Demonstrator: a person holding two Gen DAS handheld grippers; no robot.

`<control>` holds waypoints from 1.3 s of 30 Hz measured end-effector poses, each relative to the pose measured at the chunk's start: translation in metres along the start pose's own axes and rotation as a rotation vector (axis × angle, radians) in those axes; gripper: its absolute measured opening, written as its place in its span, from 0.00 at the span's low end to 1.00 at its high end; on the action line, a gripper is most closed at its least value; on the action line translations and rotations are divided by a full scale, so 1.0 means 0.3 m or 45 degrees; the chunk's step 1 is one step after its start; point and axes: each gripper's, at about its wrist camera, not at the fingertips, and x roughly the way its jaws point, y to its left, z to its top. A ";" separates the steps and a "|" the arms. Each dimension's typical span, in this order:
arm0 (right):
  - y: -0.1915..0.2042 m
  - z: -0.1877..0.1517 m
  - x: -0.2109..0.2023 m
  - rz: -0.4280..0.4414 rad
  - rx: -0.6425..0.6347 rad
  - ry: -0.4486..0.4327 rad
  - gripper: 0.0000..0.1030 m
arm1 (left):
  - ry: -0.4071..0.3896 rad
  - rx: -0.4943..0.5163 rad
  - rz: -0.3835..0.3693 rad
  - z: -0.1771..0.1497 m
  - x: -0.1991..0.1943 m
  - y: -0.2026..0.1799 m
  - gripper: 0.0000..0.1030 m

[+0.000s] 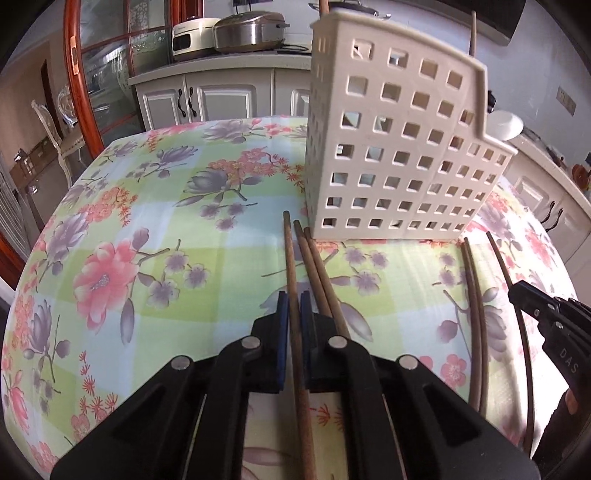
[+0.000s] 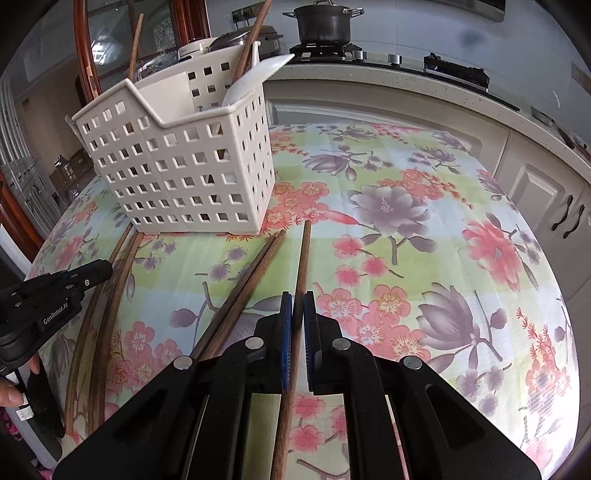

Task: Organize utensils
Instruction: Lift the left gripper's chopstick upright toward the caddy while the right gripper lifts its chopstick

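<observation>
A white perforated utensil basket (image 1: pixel 391 147) (image 2: pixel 184 162) stands on the floral tablecloth (image 1: pixel 147 258). In the right wrist view it holds a white spoon (image 2: pixel 255 77) and two upright chopsticks (image 2: pixel 255 37). My left gripper (image 1: pixel 294 295) is shut on a brown wooden chopstick (image 1: pixel 291 254) that points toward the basket's foot. Two more chopsticks (image 1: pixel 321 280) lie just right of it. My right gripper (image 2: pixel 297 295) is shut on another chopstick (image 2: pixel 303 258), with a pair (image 2: pixel 255 269) lying to its left. Each gripper shows at the edge of the other's view: the right one (image 1: pixel 517 290), the left one (image 2: pixel 103 269).
Two loose chopsticks (image 1: pixel 474 314) lie between the grippers. A kitchen counter with a pot on a stove (image 2: pixel 325 22) runs behind the table, with cabinets (image 1: pixel 192 99) and a rice cooker (image 1: pixel 251 29). A person's fingers (image 2: pixel 11 391) show at the lower left of the right wrist view.
</observation>
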 end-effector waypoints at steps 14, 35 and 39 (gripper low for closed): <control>-0.001 0.016 -0.150 0.063 0.027 -0.163 0.06 | -0.192 -0.072 -0.085 -0.036 -0.209 0.039 0.06; 0.012 0.017 -0.328 0.092 0.003 -0.319 0.06 | -0.371 -0.073 -0.077 -0.078 -0.416 0.049 0.06; 0.012 0.015 -0.364 0.097 0.000 -0.346 0.06 | -0.407 -0.071 -0.070 -0.084 -0.458 0.044 0.06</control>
